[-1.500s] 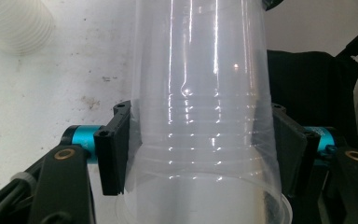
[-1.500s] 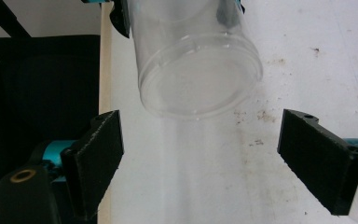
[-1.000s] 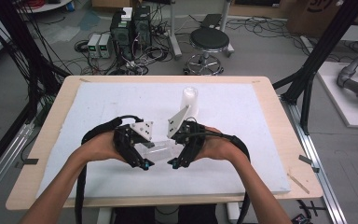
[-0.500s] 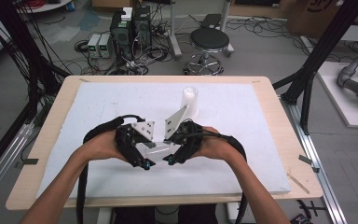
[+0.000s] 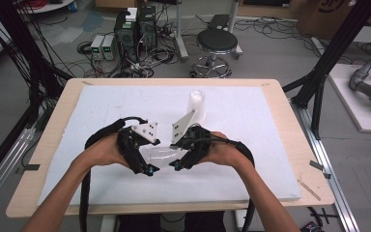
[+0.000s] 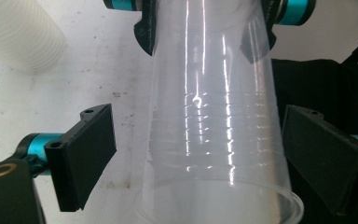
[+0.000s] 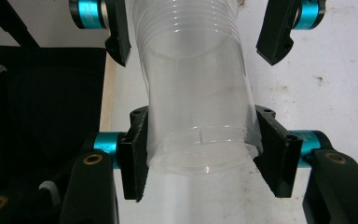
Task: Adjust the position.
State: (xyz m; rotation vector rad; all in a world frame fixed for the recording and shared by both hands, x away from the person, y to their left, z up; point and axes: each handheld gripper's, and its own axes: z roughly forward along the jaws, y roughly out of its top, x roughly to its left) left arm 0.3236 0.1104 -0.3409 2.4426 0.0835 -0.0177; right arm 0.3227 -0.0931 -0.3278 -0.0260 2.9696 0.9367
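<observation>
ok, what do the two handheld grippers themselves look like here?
Left gripper and right gripper: black bodies, flat black rectangular jaw pads on teal cylindrical mounts with brass-coloured screw inserts. Each carries a pale grey three-cornered plate with dark dots and trails a thick black cable. Forearms are bare, no sleeves.

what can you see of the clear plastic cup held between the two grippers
The clear plastic cup is see-through, thin-walled and tapered, with fine ridges ringing its wall and a rolled rim at the wide mouth. It lies roughly level just above the white table cover. The right gripper is shut on its narrow base end, pads pressing both sides. Its mouth end sits between the jaws of the left gripper, which have just been opening and stand clear of the wall. It may be more than one nested cup; that is hard to tell.
</observation>
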